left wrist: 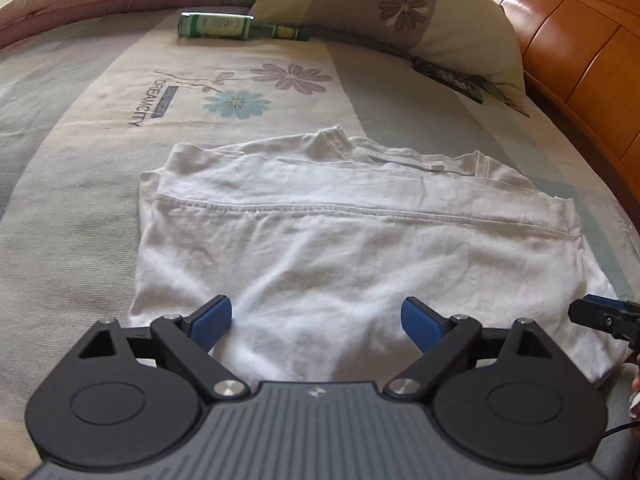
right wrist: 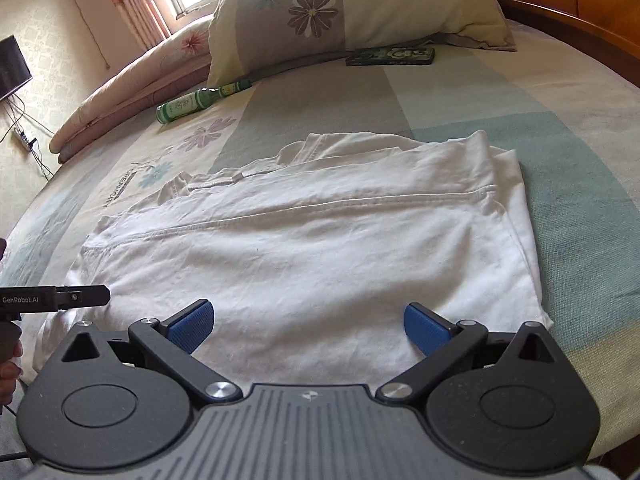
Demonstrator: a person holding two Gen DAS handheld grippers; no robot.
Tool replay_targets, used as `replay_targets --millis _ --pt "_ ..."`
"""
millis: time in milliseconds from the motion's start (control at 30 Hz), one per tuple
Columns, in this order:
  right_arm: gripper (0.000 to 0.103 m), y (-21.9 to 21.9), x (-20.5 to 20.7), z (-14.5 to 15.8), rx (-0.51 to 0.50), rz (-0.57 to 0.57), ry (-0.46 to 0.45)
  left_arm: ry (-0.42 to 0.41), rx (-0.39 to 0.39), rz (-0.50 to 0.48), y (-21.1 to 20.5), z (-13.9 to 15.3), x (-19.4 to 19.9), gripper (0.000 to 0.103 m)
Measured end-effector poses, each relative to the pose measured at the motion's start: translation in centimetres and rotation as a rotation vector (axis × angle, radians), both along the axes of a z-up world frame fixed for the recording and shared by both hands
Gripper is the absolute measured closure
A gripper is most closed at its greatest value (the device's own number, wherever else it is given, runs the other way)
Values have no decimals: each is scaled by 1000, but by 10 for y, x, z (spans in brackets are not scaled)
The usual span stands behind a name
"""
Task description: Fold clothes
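Observation:
A white garment [left wrist: 320, 232] lies partly folded on the bed, a stitched hem running across its middle. It also fills the middle of the right wrist view [right wrist: 304, 240]. My left gripper [left wrist: 318, 322] is open and empty over the garment's near edge. My right gripper [right wrist: 308, 324] is open and empty over the same near edge, to the right of the left one. The right gripper's tip shows at the right edge of the left wrist view [left wrist: 600, 318]. The left gripper's side shows at the left edge of the right wrist view [right wrist: 60, 298].
A green bottle [left wrist: 224, 26] lies on the floral bed sheet [left wrist: 80, 160] beyond the garment, next to a pillow [left wrist: 400, 12]. A dark flat packet [right wrist: 390, 56] lies below the pillow. A wooden headboard [left wrist: 580, 40] stands at the right. A folded pink quilt [right wrist: 132, 80] lies at the far left.

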State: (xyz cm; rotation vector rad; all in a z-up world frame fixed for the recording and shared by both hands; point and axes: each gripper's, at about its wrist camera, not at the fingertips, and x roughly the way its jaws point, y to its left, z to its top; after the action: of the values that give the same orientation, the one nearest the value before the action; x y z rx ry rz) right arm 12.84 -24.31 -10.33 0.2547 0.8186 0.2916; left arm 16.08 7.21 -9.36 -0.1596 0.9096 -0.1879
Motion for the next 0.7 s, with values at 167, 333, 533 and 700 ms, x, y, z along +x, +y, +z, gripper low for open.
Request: replay_targets --millis 167,333,533,700 --pt "0 17 -18 19 17 81 -51 -42 -45 17 20 39 -13 8" --pt "0 61 -32 28 -41 216 -76 -46 -62 5 33 53 -25 8" --pt "0 162 -49 34 -243 516 -183 -50 -26 -57 51 73 -17 8" --pt "0 240 -56 22 -368 685 -220 -69 10 -98 63 82 -16 8"
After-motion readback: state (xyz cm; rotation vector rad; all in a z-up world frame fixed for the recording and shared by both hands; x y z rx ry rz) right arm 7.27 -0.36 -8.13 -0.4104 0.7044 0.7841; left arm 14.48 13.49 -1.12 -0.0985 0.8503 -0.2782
